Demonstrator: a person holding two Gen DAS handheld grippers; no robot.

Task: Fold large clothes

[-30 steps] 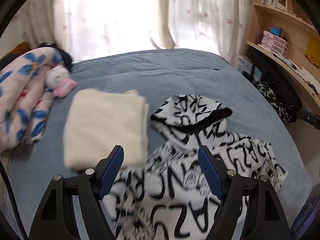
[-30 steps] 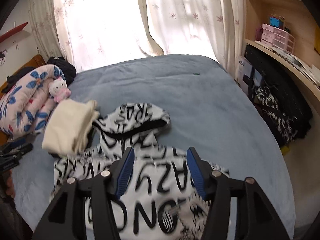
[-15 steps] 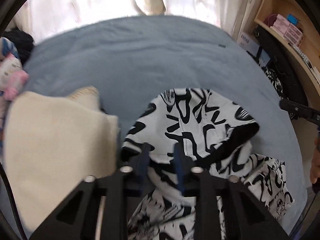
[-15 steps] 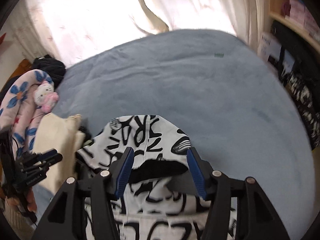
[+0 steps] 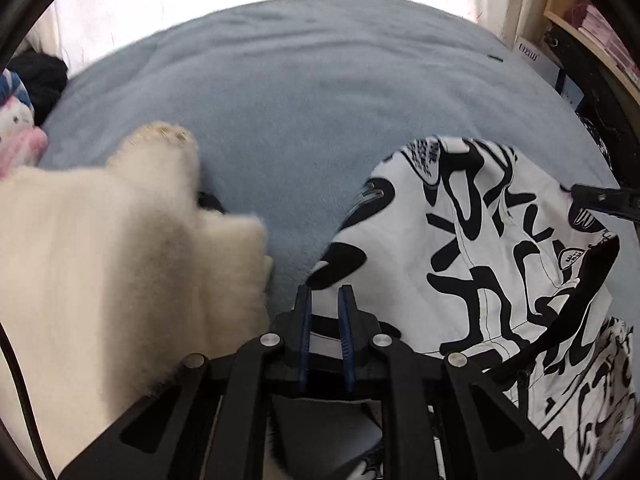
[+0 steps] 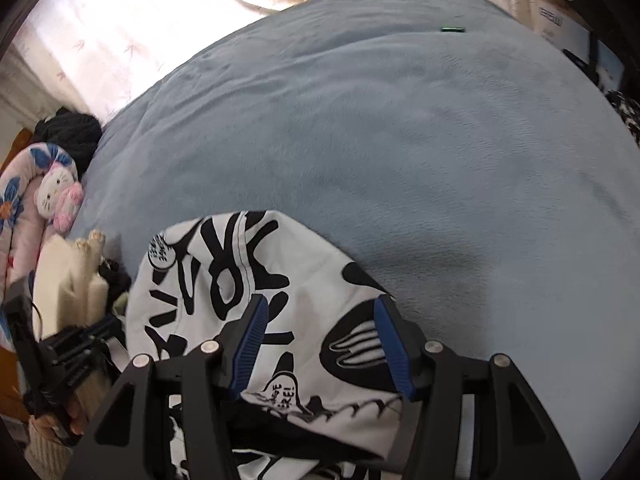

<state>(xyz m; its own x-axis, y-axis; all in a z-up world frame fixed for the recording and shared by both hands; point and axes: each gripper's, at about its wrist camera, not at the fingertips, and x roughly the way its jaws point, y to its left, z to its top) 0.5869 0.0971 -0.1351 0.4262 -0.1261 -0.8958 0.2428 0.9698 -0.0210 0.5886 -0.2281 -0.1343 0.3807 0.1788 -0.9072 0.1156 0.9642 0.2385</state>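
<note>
One hoodie (image 5: 492,248) on bed (image 5: 320,100), hood twd window; L tongs (image 5: 325,292) pinching hood edge (R tongs (image 6: 320,312) spread).

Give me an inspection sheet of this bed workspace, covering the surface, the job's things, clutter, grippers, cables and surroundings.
Surface: blue-grey plush bedspread, far half bare.
Job's things: white hooded garment with black lettering, hood spread toward the window.
Clutter: folded cream fleece left of the hood; white and pink plush cat; pink quilt with blue flowers; dark bundle.
Grippers: left gripper jaws have just been closing, now nearly shut at the hood's left edge, white fabric between them; right gripper jaws apart, over the hood's right side, not pinching.
Cables: thin black cable at the left edge.
Surroundings: sheer curtains, wooden shelving at right.
</note>
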